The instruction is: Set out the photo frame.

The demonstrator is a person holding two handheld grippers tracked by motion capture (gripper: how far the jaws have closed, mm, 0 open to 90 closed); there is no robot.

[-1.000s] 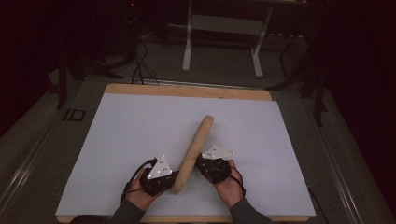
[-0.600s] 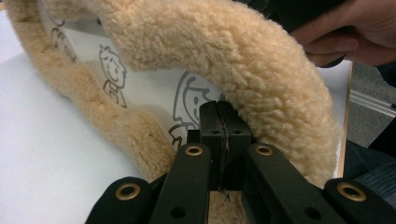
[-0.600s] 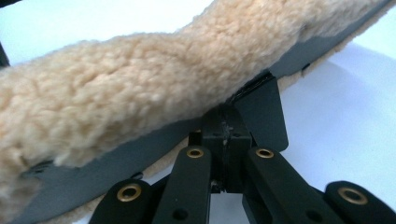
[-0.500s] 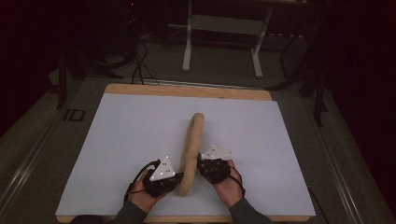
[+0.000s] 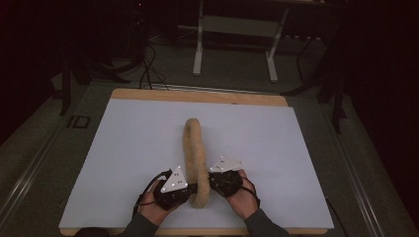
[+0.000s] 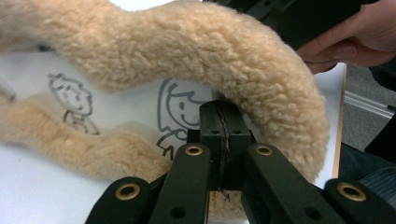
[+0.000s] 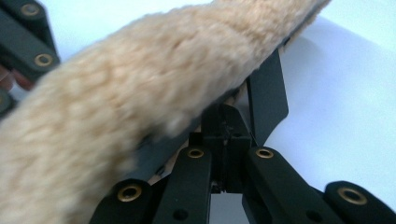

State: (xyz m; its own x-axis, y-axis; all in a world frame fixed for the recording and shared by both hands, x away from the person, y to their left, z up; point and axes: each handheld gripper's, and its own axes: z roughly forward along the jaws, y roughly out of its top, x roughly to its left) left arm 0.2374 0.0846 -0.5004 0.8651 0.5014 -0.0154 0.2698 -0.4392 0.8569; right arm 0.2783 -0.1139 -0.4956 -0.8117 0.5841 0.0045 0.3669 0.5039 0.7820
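A long tan fleece cloth (image 5: pixel 192 148) lies rolled lengthwise on the white sheet (image 5: pixel 128 143), running away from me with its far end hooked to the left. Both grippers meet at its near end. My left gripper (image 5: pixel 193 187) is shut on the cloth's left edge, and my right gripper (image 5: pixel 210 178) is shut on its right edge. In the left gripper view the jaws (image 6: pixel 220 133) are pressed together under the fleece (image 6: pixel 224 60), whose white inner side carries cartoon drawings. In the right gripper view the jaws (image 7: pixel 226 133) are closed beneath the blurred fleece (image 7: pixel 140 84).
The white sheet covers a wooden board (image 5: pixel 197 96) on a grey table. A small black tag (image 5: pixel 78 121) lies left of the board. Beyond the table stand a metal frame (image 5: pixel 234 24) and loose cables (image 5: pixel 148 64) in the dark.
The roll's far end has swung from the right toward the left and now curls over. Both hands and grippers have stayed in place at the near end.
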